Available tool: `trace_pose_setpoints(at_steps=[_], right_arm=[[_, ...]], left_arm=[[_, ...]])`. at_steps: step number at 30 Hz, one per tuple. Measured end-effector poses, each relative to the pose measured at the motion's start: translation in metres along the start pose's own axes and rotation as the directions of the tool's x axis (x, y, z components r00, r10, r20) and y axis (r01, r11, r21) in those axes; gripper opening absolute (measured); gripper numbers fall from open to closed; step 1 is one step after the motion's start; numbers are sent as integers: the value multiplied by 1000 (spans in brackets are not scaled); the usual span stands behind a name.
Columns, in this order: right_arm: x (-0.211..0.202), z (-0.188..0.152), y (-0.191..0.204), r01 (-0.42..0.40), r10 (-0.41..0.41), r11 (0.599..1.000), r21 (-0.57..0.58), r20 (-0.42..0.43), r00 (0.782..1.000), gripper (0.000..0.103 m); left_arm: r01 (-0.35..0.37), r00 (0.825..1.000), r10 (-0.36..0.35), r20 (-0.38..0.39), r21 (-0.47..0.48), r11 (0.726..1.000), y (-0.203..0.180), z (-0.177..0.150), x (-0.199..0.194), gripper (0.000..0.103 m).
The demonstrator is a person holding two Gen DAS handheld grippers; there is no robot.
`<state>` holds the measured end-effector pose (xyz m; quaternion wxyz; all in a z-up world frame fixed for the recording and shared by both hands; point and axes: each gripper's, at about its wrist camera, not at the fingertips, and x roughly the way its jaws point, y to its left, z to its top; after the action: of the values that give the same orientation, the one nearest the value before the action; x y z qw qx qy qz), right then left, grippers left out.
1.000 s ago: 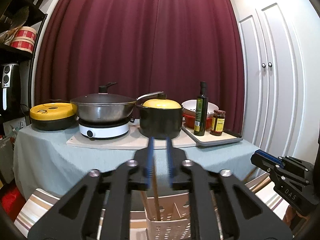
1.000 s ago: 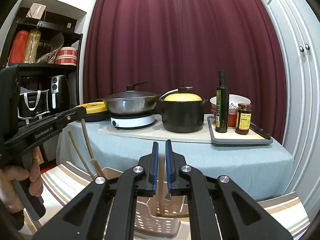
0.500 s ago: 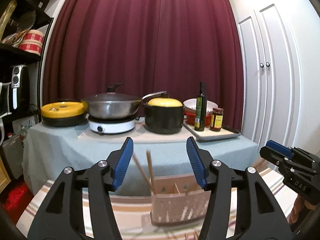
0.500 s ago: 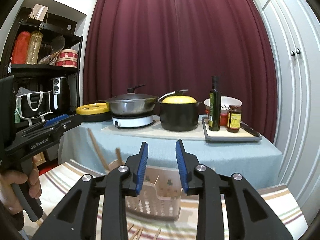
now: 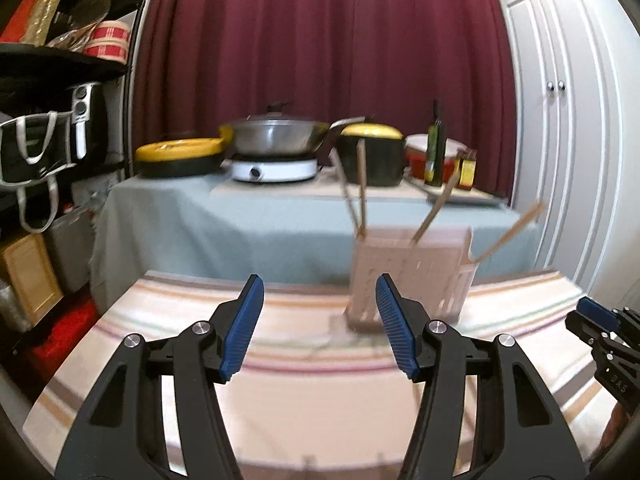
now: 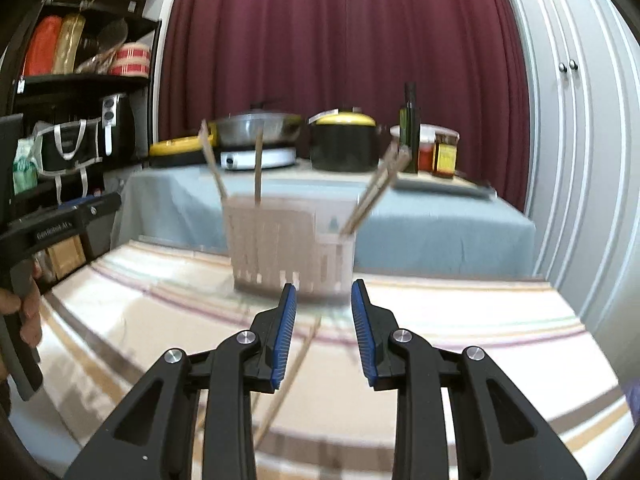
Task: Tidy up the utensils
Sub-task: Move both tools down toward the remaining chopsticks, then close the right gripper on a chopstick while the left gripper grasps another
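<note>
Two tongs, left (image 5: 320,324) and right (image 6: 323,332), gape empty near a holder (image 6: 288,248) of chopsticks (image 6: 372,192).

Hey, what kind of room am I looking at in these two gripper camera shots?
Most likely a home kitchen or cooking corner. A lidded steel wok sits on a white portable cooktop, a black pot with a yellow lid stands beside it, and a dark olive oil bottle is nearby.

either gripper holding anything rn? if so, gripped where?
Nothing held. The left gripper and right gripper are both open with nothing between the pads. Chopsticks stand in the holder; a loose one lies on the striped cloth.
</note>
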<state>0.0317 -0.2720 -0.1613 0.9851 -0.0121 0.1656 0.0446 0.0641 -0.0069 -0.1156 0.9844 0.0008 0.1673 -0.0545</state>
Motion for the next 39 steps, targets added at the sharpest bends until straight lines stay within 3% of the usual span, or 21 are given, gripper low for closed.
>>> trace_pose_setpoints(at_steps=[8, 20, 26, 33, 39], right_arm=[[-1, -51, 14, -52, 56, 998, 31, -124, 991, 30], [20, -89, 35, -83, 76, 997, -12, -274, 959, 29], [19, -91, 25, -54, 52, 999, 1, -288, 956, 28], [15, -94, 14, -51, 53, 999, 16, -293, 954, 9], [11, -95, -2, -20, 29, 999, 35, -283, 959, 8]], left_arm=[[-47, 994, 49, -100, 19, 999, 12, -51, -22, 57], [-36, 987, 35, -156, 2, 999, 10, -71, -29, 57], [-2, 985, 3, -174, 9, 1000, -2, -77, -25, 57], [43, 978, -39, -206, 16, 999, -18, -86, -19, 57], [84, 972, -77, -220, 24, 996, -34, -95, -20, 57]])
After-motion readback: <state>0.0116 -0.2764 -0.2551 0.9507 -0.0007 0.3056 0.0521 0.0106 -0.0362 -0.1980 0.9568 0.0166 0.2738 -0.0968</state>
